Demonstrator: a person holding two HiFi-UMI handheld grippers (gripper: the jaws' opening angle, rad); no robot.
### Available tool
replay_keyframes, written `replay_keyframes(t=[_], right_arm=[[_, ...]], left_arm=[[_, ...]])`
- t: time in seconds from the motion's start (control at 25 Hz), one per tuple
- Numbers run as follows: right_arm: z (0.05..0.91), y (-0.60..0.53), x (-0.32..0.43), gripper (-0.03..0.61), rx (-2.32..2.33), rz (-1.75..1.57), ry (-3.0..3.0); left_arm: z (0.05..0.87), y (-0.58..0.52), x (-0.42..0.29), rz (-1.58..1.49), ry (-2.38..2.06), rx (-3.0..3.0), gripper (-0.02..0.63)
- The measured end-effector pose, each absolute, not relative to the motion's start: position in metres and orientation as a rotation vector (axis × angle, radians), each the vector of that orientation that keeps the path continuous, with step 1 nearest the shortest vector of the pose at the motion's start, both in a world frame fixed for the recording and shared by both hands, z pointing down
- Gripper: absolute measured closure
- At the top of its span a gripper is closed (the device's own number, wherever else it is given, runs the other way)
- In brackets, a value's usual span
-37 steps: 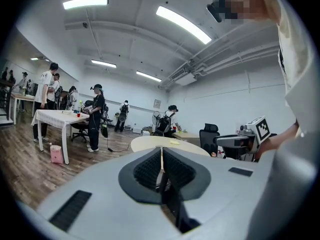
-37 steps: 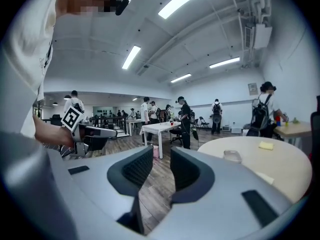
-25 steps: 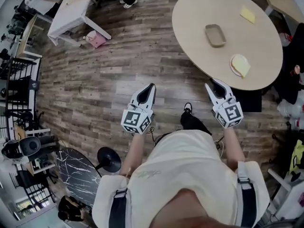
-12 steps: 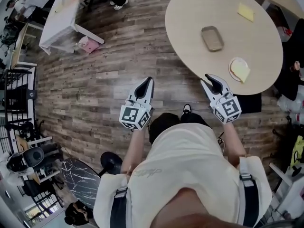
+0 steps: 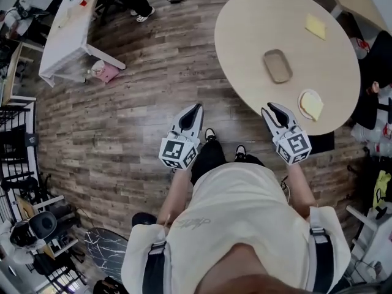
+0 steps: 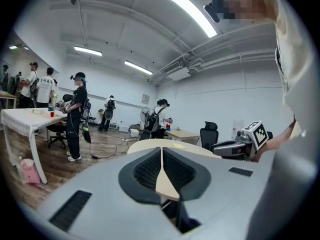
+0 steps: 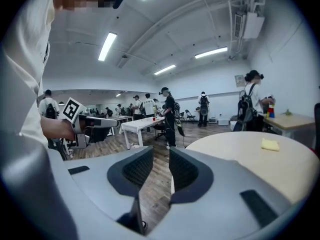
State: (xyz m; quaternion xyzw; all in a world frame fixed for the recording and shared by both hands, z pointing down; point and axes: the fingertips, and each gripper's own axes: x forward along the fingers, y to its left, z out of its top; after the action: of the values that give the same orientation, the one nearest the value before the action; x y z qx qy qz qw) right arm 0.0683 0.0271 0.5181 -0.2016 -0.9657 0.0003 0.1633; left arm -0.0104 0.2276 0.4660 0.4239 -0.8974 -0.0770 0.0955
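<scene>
I hold both grippers at waist height over the wood floor, just short of a round beige table [image 5: 257, 17]. My left gripper [image 5: 196, 108] points forward with its jaws together and nothing in them; its own view shows the left gripper [image 6: 161, 151] aimed at the table's near edge [image 6: 150, 143]. My right gripper [image 5: 269, 108] hangs at the table's rim, empty. In its own view the right gripper [image 7: 161, 151] keeps a narrow gap between the jaws. On the table lie a small grey tray [image 5: 277, 65], a white plate [image 5: 311, 104] with something pale yellow on it, and a yellow note [image 5: 316, 26].
A white rectangular table [image 5: 67, 29] stands at the far left with a pink bag [image 5: 105, 70] beside its leg. Several people stand around it [image 6: 77, 109]. A black office chair [image 6: 209, 134] and a desk sit behind the round table. Dark gear fills the right edge [image 5: 376, 72].
The person has stepped closer to the round table, so it sits nearer both grippers. The white table slid left in view. Neither gripper's jaws have changed.
</scene>
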Motion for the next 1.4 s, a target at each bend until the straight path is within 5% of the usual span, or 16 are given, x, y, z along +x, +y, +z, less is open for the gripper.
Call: replay_keyframes(t=[0.44,1.4], right_arm=[[0.514,0.019,-0.001,0.479,-0.177,0.103,-2.809],[0.552,-0.075,-0.038,0.482,0.268,0.235,-2.783]], left_arm=[[0.462,0.224,-0.126,-0.183,-2.514,1.562,0.586],[0.473,0.069,-0.222,-0.031,-2.188,1.911,0.586]])
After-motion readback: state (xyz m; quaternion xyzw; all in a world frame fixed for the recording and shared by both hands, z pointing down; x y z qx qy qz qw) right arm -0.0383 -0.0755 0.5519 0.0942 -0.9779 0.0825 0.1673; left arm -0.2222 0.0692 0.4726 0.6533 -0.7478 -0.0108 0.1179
